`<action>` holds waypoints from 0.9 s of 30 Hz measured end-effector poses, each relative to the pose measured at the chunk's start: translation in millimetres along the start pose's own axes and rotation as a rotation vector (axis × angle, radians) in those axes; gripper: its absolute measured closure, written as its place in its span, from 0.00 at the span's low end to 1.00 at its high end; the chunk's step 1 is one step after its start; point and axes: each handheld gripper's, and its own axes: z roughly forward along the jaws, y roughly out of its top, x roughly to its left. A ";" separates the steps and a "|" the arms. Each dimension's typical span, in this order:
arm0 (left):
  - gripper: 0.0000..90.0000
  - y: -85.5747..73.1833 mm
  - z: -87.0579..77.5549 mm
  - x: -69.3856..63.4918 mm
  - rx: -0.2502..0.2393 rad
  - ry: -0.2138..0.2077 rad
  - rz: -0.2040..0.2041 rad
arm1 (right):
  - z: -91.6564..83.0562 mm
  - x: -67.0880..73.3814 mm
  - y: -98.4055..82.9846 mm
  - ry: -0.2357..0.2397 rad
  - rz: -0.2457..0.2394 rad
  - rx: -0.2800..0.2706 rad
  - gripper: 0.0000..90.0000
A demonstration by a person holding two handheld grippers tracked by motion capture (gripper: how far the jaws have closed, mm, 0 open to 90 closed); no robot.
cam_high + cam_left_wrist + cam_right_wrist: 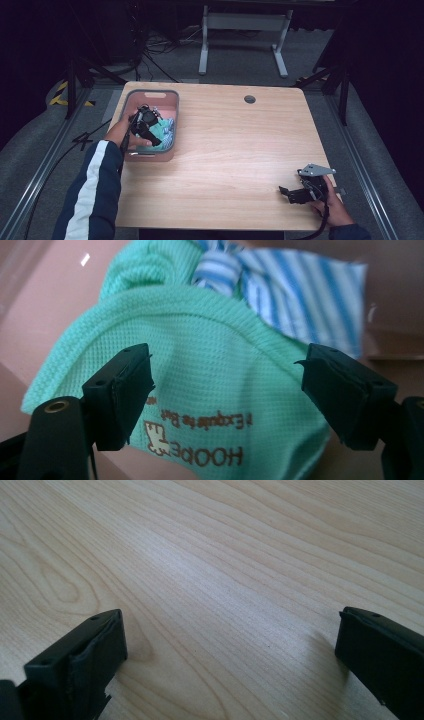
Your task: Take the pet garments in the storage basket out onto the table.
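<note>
1. Dark surroundings close in on a pale wooden table [235, 150] that stands on grey carpet, with cables and a white frame on the floor beyond its far edge.
2. Nearest, at the table's near right corner, the person's right hand holds the right claw [286, 192] low over bare wood, pointing left. In the right gripper view its jaws stand wide apart with nothing between them, only wood grain.
3. At the near left, a dark sleeve [92, 195] with a white stripe reaches forward to the left hand.
4. Farther off, on the left side of the table, sits a pink basket [172, 102] with a grey rim.
5. Inside the basket, the left claw [155, 141] dips down over the laundry. In the left gripper view its jaws are wide, set on either side of a mint green knitted cloth [220, 370] printed with brown lettering; the pads do not press on it.
6. Just beyond the green cloth lies a blue-and-white striped cloth [305, 295], touching it.
7. Near the table's far edge is a round grey cable hole [249, 99].
</note>
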 end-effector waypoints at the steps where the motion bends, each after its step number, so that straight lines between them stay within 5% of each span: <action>1: 0.26 1.4 3.5 1.0 0.018 0.010 0.010 | 0.0 0.0 0.0 0.000 0.000 0.000 0.00; 6: 0.28 5.6 22.2 3.0 0.096 0.012 0.025 | 0.1 0.1 0.1 0.000 0.000 0.000 0.00; 10: 0.19 5.1 28.0 9.8 0.098 -0.012 -0.046 | 0.4 0.1 0.3 -0.001 -0.002 0.001 0.00; 12: 0.20 1.5 29.8 16.8 0.091 -0.061 -0.099 | 0.4 0.1 0.3 -0.001 -0.002 0.001 0.00; 17: 0.24 2.1 30.5 19.0 0.094 -0.092 -0.109 | 0.5 0.1 0.3 -0.001 -0.002 0.001 0.00; 21: 0.37 2.9 27.9 20.3 0.082 -0.100 -0.131 | 0.7 0.5 0.6 0.000 0.004 -0.002 0.00; 25: 0.64 5.7 24.8 17.8 0.076 -0.091 -0.125 | 0.7 0.4 0.8 -0.002 -0.001 0.002 0.00; 27: 0.70 6.3 24.8 18.0 0.068 -0.089 -0.128 | 0.8 0.5 0.8 -0.001 0.000 0.003 0.00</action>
